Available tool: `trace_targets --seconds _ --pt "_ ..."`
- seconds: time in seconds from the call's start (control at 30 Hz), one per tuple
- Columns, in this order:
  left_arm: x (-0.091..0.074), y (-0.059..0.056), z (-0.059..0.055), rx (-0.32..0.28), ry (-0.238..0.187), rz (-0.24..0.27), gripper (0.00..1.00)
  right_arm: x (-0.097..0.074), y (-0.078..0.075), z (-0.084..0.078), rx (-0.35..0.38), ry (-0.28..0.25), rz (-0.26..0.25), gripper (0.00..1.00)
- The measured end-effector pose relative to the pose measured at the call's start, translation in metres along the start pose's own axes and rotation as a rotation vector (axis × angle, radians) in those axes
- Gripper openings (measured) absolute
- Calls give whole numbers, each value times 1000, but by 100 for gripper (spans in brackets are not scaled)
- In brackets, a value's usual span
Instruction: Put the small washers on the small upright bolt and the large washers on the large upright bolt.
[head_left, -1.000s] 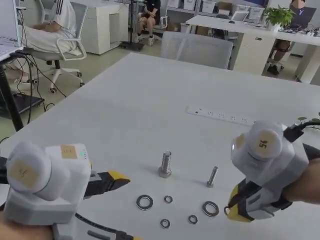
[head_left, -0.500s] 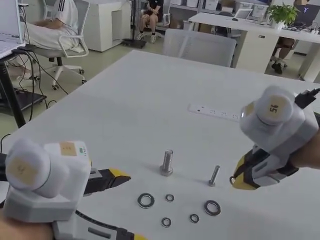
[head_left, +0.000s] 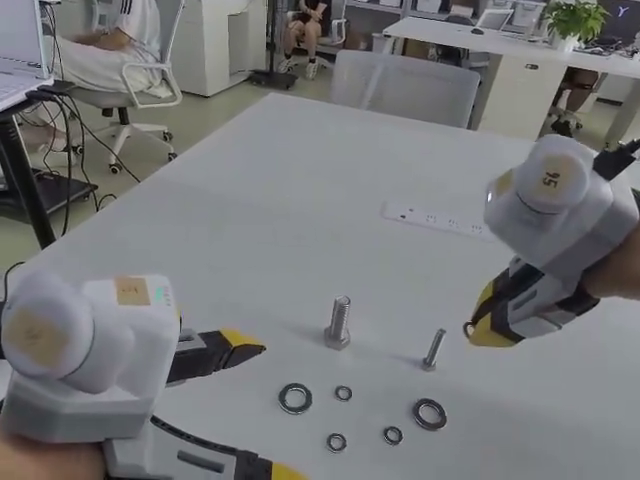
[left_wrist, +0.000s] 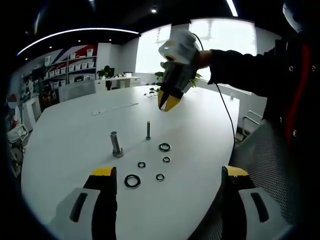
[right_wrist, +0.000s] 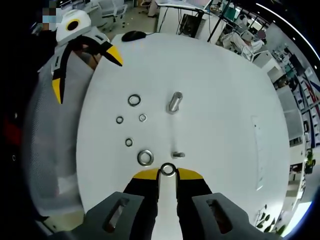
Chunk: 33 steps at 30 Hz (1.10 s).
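Between right gripper (right_wrist: 168, 175) tips, a washer (right_wrist: 168, 169), perhaps small.

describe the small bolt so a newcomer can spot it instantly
On the white table, two bolts stand upright behind a scatter of loose washers. The small bolt is the right-hand one in the head view, nearest the right tongs, which pinch a washer. It is thinner and shorter than the large bolt to its left.

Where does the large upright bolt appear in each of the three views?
Head view: large upright bolt just below centre.
Left gripper view: large upright bolt left of centre.
Right gripper view: large upright bolt just above centre.
Shared landmark: small upright bolt, close beside it in all three.
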<state>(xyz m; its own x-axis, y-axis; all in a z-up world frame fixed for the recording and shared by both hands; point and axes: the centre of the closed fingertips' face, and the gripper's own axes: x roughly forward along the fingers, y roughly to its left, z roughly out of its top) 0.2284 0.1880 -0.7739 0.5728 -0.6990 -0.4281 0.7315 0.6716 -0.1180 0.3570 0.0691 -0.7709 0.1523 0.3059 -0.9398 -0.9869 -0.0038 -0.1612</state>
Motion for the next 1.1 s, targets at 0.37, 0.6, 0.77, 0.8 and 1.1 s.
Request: trace_targets --seconds 0.37,0.6,0.77,0.8,1.1 --pt "-1 2 0 -6 -6 3 86 11 -14 4 -14 20 13 13" --pt "0 3 -2 -9 -2 0 86 21 -18 3 -13 30 36 13" --pt "0 3 -3 -12 1 -1 86 27 -20 2 -13 36 47 13" --pt "0 3 -3 -14 1 -2 86 28 -20 1 -14 39 49 13" --pt "2 4 -4 -19 6 2 86 38 -22 0 -23 52 70 13"
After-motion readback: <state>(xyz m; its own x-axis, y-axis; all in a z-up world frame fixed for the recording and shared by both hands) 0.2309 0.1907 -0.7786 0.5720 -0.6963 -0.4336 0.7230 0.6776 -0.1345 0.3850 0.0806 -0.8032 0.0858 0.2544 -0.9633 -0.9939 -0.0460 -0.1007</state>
